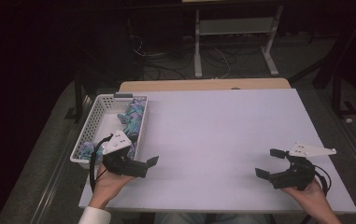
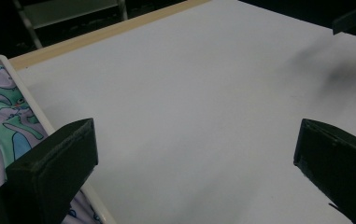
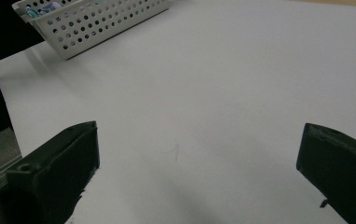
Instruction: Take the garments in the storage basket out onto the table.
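A white perforated basket [image 1: 95, 108] stands at the left edge of the white table [image 1: 222, 126]. Patterned cloth in blue, green and purple [image 1: 134, 116] lies inside it. My left gripper [image 1: 144, 151] is open at the basket's near right corner, held in a hand, with nothing between its jaws. In the left gripper view [image 2: 195, 135] one jaw hangs over the basket's rim [image 2: 26, 91] and the cloth [image 2: 3, 126], the other over bare table. My right gripper [image 1: 266, 162] is open near the front right of the table, pointing left toward the basket [image 3: 101, 23]. Nothing lies between its jaws [image 3: 196, 135].
A wooden strip [image 1: 203, 85] runs along the table's far edge. Beyond it, a white metal frame [image 1: 234, 28] and loose cables [image 1: 166, 65] sit on the dark floor. The wide middle of the table is bare white surface. My right gripper's jaw [image 2: 353, 18] shows far off in the left gripper view.
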The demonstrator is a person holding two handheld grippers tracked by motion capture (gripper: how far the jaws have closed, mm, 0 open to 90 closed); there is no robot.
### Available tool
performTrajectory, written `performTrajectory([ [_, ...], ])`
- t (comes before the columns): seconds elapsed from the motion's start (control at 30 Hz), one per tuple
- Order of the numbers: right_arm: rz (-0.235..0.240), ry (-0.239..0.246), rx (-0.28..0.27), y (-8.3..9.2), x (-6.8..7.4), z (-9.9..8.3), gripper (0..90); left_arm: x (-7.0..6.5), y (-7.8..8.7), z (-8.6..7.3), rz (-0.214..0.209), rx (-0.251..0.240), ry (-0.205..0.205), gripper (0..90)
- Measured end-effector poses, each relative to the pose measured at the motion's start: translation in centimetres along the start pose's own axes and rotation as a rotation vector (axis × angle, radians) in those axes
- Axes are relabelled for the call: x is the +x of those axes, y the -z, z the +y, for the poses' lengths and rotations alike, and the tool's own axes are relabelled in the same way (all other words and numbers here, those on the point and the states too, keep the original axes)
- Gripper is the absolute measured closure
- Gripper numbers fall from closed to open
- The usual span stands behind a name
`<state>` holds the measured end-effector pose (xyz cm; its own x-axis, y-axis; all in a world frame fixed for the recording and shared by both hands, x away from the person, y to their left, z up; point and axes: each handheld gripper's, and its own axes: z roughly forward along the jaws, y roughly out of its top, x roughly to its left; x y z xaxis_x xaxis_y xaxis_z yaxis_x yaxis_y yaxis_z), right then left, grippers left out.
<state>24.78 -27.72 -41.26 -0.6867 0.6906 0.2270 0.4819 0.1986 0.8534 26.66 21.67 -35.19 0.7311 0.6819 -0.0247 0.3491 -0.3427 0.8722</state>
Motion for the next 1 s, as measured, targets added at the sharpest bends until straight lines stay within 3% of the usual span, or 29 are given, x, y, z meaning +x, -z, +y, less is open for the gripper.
performTrajectory([
  [0.67,0.003,0.000,0.004,-0.1,0.0,0.0,0.0,2.3,0.6,1.3,-0.029,0.030,0.039,0.0],
  [1.0,0.001,-0.002,0.003,-0.1,0.0,0.0,0.0,3.9,1.2,3.3,-0.011,0.112,0.037,0.0],
])
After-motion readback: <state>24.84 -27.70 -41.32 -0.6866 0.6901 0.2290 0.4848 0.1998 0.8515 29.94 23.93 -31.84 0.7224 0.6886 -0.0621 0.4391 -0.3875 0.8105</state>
